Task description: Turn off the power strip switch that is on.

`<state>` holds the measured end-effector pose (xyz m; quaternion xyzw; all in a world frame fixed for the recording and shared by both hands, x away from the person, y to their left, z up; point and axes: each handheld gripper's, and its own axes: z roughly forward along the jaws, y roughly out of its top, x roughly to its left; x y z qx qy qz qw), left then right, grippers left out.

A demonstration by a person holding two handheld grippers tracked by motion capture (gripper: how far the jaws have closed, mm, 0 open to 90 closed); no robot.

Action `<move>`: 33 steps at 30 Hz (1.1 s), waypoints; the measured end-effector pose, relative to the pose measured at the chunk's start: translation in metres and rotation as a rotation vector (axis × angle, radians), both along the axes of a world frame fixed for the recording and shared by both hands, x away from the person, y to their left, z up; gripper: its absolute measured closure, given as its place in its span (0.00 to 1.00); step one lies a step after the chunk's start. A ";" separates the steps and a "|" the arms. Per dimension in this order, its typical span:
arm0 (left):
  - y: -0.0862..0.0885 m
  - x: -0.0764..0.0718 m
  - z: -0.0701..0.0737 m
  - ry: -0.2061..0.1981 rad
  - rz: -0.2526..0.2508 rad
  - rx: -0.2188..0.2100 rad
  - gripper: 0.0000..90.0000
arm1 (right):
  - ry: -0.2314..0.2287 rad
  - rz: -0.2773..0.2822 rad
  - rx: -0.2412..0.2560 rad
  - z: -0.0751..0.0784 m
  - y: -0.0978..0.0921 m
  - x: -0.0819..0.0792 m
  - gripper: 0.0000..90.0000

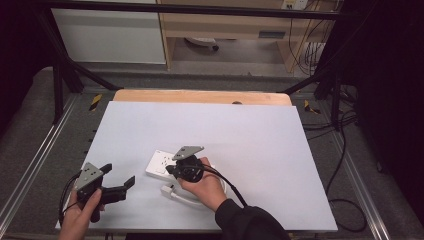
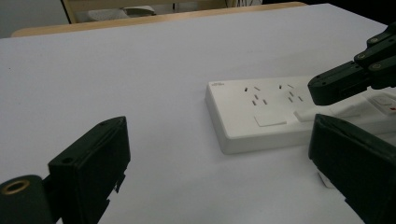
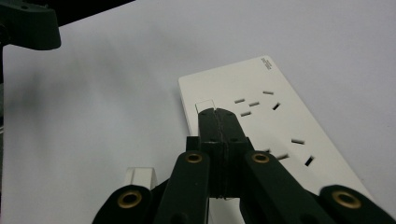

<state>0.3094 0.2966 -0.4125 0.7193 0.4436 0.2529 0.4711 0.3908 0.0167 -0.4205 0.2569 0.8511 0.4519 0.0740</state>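
A white power strip [image 1: 156, 165] [image 2: 243, 126] [image 3: 280, 121] lies flat on the white table sheet [image 1: 210, 130], left of centre. My right gripper [image 1: 170, 170] [image 3: 217, 115] is shut with nothing between its jaws. Its tips sit at a square switch button [image 3: 204, 105] at one end of the strip; I cannot tell whether they touch it. In the left gripper view the right gripper [image 2: 322, 88] hovers just over the strip's buttons. My left gripper [image 1: 119, 175] [image 2: 219, 186] stands open and empty near the front left edge, pointing at the strip.
A white plug [image 1: 167, 190] [image 3: 139, 176] with its white cable [image 1: 192, 201] lies in front of the strip, under the right hand. The wooden table edge [image 1: 200, 96] runs along the back. Black frame posts [image 1: 57, 85] flank the table.
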 end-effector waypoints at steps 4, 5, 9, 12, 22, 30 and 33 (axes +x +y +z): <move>0.000 0.000 0.000 -0.001 0.000 0.001 0.06 | 0.002 -0.007 0.000 -0.002 0.001 0.001 1.00; 0.000 0.000 0.000 -0.001 0.000 0.000 0.06 | 0.002 -0.004 -0.001 -0.002 0.001 0.002 1.00; 0.000 0.000 0.000 -0.001 0.000 -0.001 0.06 | 0.007 -0.006 -0.012 -0.004 0.002 0.002 1.00; 0.000 0.000 0.000 0.000 -0.001 0.000 0.06 | 0.009 -0.008 -0.017 -0.005 0.002 0.003 1.00; 0.000 0.000 0.000 0.000 0.000 0.000 0.06 | 0.019 -0.012 -0.034 -0.008 0.003 0.004 1.00; 0.000 0.000 0.000 0.000 -0.002 0.000 0.06 | 0.026 -0.016 -0.040 -0.011 0.005 0.005 1.00; 0.000 0.000 0.000 0.000 -0.001 0.000 0.06 | 0.029 -0.018 -0.040 -0.012 0.006 0.005 1.00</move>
